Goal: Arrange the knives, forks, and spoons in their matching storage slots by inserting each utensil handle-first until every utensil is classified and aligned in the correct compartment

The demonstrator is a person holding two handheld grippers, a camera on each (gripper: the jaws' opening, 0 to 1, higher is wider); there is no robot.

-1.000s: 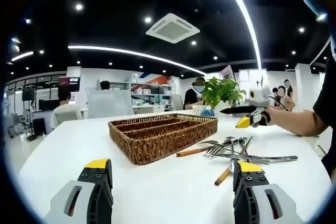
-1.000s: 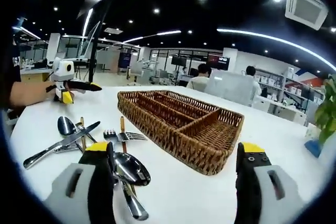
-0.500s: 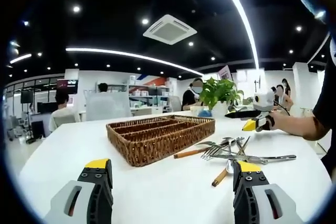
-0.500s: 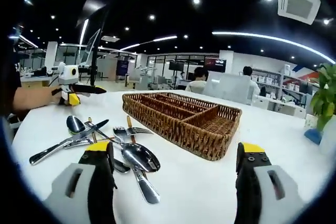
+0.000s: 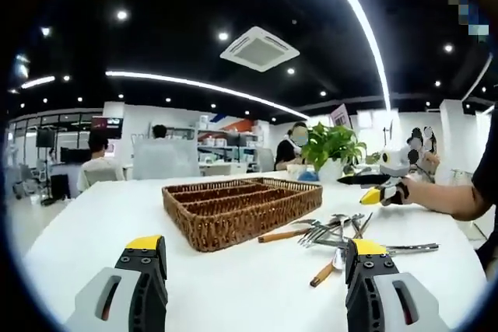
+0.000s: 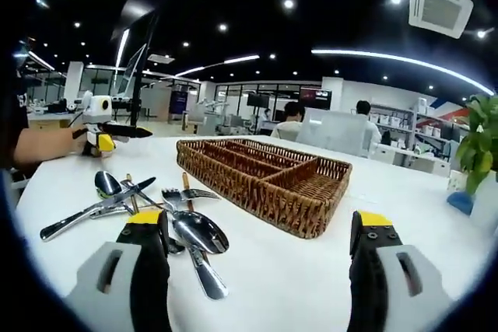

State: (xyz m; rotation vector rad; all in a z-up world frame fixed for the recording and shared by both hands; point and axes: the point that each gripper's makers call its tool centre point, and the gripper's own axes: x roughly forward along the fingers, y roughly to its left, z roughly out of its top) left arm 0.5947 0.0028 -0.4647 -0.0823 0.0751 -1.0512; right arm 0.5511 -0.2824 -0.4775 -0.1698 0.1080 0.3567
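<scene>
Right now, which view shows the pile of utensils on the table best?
The right gripper view: the pile of utensils lies close, so a spoon, a fork and a knife are easy to tell apart. In the left gripper view the same pile lies farther off and low, with the pieces overlapping.

In front of me a white table (image 5: 93, 239) carries a wicker cutlery tray (image 5: 241, 201) with long divided slots, and in my right gripper view the same tray (image 6: 264, 172) sits toward the middle of the tabletop (image 6: 436, 215). Just beside it lies a loose heap of utensils (image 5: 342, 231) directly on the table: a large spoon (image 6: 198, 231) nearest me, a fork (image 6: 173, 197), a wooden-handled piece (image 6: 185, 186), a knife (image 6: 97, 209) and another spoon (image 6: 107, 184), crossing and touching one another. A potted green plant (image 5: 331, 145) stands near the table's far edge.
</scene>
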